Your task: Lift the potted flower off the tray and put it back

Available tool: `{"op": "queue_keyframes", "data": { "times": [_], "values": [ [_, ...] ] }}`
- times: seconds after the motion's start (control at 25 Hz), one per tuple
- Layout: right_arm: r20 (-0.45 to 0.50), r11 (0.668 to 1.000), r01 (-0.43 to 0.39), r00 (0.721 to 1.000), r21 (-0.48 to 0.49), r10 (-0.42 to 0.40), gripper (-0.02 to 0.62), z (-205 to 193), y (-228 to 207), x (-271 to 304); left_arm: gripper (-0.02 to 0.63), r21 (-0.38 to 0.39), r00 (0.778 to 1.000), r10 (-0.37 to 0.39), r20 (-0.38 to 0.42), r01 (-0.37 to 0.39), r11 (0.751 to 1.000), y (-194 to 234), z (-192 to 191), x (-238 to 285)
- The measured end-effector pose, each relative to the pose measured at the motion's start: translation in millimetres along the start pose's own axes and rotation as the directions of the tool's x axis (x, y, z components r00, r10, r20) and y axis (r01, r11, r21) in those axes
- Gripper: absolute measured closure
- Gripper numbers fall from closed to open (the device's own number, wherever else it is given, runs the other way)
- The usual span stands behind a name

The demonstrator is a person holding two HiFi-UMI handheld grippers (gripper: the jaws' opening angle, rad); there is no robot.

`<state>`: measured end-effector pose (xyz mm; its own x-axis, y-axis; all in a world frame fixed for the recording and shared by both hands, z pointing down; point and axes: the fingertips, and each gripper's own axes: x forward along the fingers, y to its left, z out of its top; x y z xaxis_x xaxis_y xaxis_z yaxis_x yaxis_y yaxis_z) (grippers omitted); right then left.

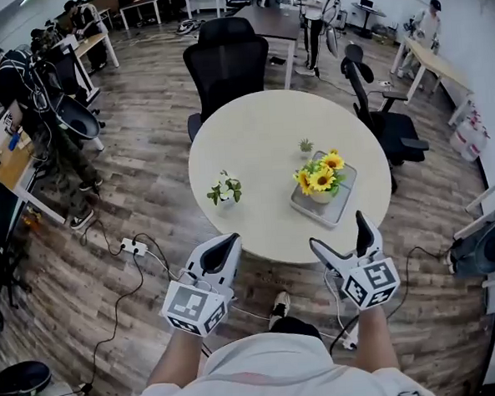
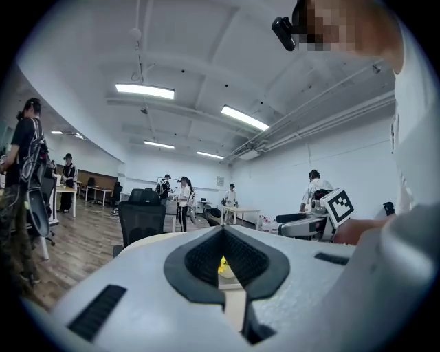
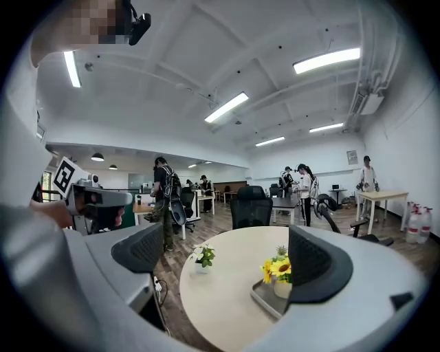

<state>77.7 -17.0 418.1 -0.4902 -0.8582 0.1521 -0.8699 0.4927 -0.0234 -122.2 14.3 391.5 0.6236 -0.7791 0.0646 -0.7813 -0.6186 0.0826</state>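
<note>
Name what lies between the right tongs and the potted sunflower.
Only bare table and the tray's near rim separate the right tongs from the potted sunflower, as the head view shows.

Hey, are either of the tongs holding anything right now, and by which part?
Nothing is held. The left tongs are shut on nothing, the right tongs open and empty; the yellow sunflower pot sits untouched on the grey rectangular tray.

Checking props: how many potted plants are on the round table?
3: the sunflower pot on the tray, a tiny green plant beyond the tray, and a white-flower pot toward the left of the table. None seem hidden.
</note>
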Motion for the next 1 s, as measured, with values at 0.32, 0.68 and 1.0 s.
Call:
{"op": "queue_keyframes", "data": {
  "times": [0.32,0.68,1.0],
  "values": [
    [-0.022,0.998,0.008,1.0,0.06,-0.007,0.051,-2,-135,70,0.606,0.015,0.999,-0.005,-0.035,0.005,1.0,18,10,148],
    [-0.086,0.986,0.103,0.992,0.134,-0.092,0.051,-29,-186,89,0.606,0.004,0.987,-0.137,-0.083,0.138,0.99,29,-2,226],
    [-0.108,0.946,0.296,0.953,0.129,-0.284,0.051,-14,-170,110,0.606,-0.016,0.936,-0.343,-0.079,0.343,0.939,76,9,250]
  ]
}}
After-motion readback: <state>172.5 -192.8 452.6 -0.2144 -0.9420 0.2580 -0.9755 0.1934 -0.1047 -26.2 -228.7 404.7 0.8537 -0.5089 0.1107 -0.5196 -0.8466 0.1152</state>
